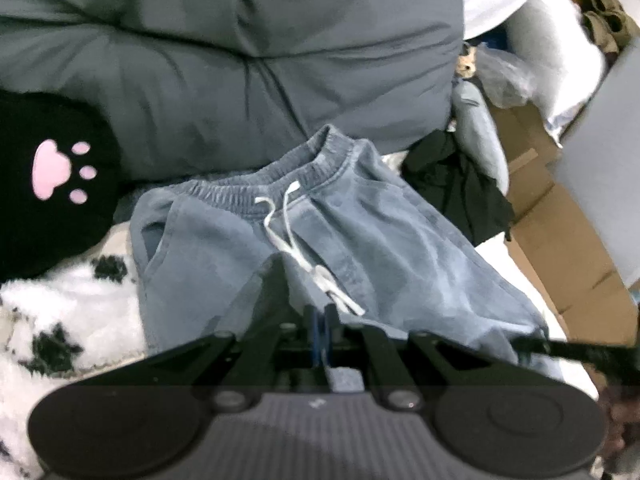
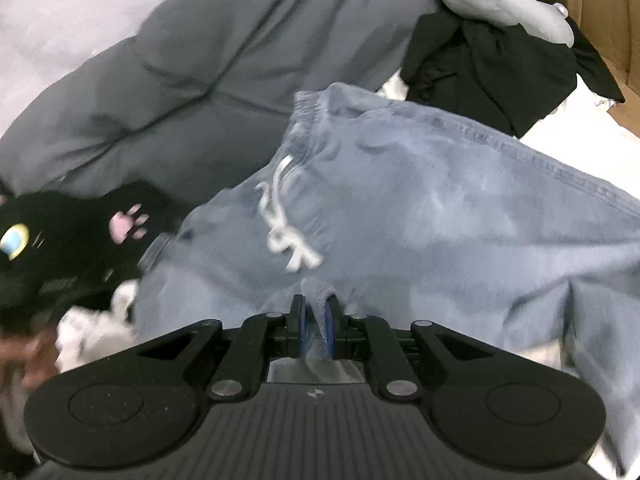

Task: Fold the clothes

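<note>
Blue-grey sweatpants (image 1: 360,232) with an elastic waistband and a white drawstring (image 1: 288,236) lie spread on the bed, waistband at the far end. My left gripper (image 1: 320,320) is shut, low over the pants near the crotch, and a fold of blue cloth seems pinched between its blue pads. In the right wrist view the same pants (image 2: 440,208) fill the middle. My right gripper (image 2: 316,320) is shut on a bunched fold of the pants, with cloth showing between its blue pads.
A large grey duvet (image 1: 240,60) lies behind the pants. A black plush with a pink paw print (image 1: 52,168) sits at left on a white spotted fleece blanket (image 1: 68,312). A black garment (image 1: 456,184) and cardboard boxes (image 1: 560,240) lie at right.
</note>
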A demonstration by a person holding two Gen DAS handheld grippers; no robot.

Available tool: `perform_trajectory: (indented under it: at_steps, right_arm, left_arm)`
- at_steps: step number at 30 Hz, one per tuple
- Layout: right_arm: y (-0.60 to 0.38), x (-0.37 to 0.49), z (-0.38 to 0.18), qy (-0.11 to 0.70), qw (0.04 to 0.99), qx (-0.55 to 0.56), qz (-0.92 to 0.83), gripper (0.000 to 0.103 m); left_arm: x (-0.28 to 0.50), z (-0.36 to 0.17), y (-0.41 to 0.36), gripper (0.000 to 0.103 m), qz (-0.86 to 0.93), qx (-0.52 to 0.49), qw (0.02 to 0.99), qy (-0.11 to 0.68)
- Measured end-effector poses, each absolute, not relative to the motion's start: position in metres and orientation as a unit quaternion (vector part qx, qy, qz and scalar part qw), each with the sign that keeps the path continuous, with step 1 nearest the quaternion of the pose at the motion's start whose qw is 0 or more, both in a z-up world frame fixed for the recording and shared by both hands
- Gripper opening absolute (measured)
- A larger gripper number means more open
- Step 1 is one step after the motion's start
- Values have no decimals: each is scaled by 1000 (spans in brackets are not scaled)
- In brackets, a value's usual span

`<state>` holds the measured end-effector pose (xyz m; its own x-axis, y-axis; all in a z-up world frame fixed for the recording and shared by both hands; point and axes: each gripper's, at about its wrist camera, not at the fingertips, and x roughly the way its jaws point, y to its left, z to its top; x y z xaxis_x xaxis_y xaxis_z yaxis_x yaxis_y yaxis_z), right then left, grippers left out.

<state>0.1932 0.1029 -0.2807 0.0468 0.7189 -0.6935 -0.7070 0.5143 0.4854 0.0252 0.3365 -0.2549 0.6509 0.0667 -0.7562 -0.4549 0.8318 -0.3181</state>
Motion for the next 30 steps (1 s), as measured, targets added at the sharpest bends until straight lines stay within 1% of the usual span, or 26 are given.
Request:
perform_trajectory:
  at_steps: [2,5,7,8,9,10,12,15,20,23,26,29,30]
  right_arm:
    - [118,208,-292,481,733,-5,481,8]
    - [135,226,-306,482,747,-22,458,9]
    - [140,237,-310,484,754,-24,443,13]
    - [141,242,-312,486,758,-25,435,27]
    - [142,245,-313,488,761,-27,426,48]
    - [141,248,-312,488,765,-27,421,53]
    - [135,247,-307,484,768,-29,418,54]
    - [121,240,-298,470,775,-44,420,56]
    - [78,219,-293,468,775,-43,422,58]
    - [55,202,-298,469,771,-57,428,60]
    - [39,182,-311,471,765,-88,430,60]
    - [32,161,-325,475,753,-115,441,60]
    - [32,155,-329,475,748,-119,448,62]
  left_arm:
    - [23,-256,335,4,154,-246,872,394]
    - [20,-256,331,13,149,-242,872,398]
    - [16,-260,326,29,137,-245,870,405]
    - [14,-263,323,32,131,-247,869,408]
    - [12,-265,320,37,125,-248,868,411]
    - [10,-267,317,37,119,-250,867,414]
    - [7,-272,311,38,107,-253,865,421]
    - [2,-280,303,42,91,-257,861,430]
    - [2,-289,289,44,51,-257,857,444]
    - [1,-290,280,51,41,-242,863,441]
    - [1,-296,270,52,22,-243,861,446]
    - [4,-307,256,57,9,-234,860,454]
    - [5,-310,251,57,5,-230,859,456]
